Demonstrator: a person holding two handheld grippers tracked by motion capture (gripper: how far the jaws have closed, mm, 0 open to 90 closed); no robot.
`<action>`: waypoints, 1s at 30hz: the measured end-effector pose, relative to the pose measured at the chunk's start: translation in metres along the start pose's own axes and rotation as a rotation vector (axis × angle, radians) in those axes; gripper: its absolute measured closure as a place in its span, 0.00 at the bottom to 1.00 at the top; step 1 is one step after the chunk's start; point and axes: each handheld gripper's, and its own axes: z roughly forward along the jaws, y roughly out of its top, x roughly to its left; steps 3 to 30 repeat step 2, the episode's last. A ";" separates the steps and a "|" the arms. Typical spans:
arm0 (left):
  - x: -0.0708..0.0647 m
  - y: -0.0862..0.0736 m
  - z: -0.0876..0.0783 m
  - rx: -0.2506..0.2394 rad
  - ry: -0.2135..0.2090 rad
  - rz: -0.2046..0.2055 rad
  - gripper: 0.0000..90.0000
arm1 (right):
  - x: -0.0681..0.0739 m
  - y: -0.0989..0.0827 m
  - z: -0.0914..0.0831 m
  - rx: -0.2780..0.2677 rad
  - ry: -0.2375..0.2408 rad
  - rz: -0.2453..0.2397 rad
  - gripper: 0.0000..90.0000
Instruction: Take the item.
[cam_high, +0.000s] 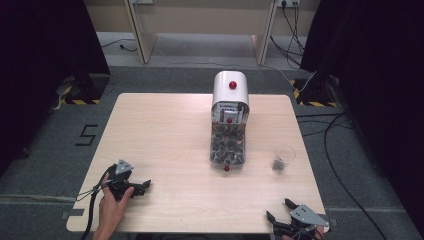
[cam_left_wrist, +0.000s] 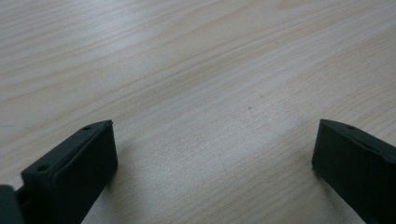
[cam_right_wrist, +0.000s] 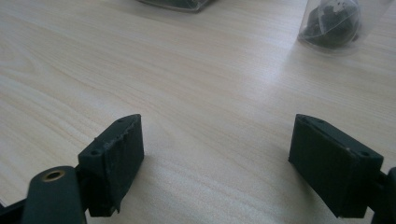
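Both grippers are lying low over the wooden table (cam_high: 165, 130), jaws wide apart and empty: left gripper (cam_high: 146, 185) near its front-left edge, right gripper (cam_high: 279, 210) at front right, near the plastic cup (cam_high: 283, 158) beside the dispenser (cam_high: 229, 120)

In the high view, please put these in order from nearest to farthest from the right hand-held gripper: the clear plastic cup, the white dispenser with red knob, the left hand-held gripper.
From the right hand-held gripper at the table's near right corner:
1. Clear plastic cup holding dark pieces, just beyond it near the right edge.
2. White dispenser with red knob, at the table's middle, far side.
3. Left hand-held gripper, across at the near left.
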 end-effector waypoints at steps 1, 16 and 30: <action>0.000 0.000 0.000 0.001 0.000 0.001 0.00 | 0.000 0.000 0.000 0.000 0.000 -0.002 0.21; 0.000 0.000 0.000 0.001 0.000 0.001 0.00 | 0.000 0.000 0.000 0.000 0.000 -0.002 0.21; 0.000 0.000 0.000 0.001 0.000 0.001 0.00 | 0.000 0.000 0.000 0.000 0.000 -0.002 0.21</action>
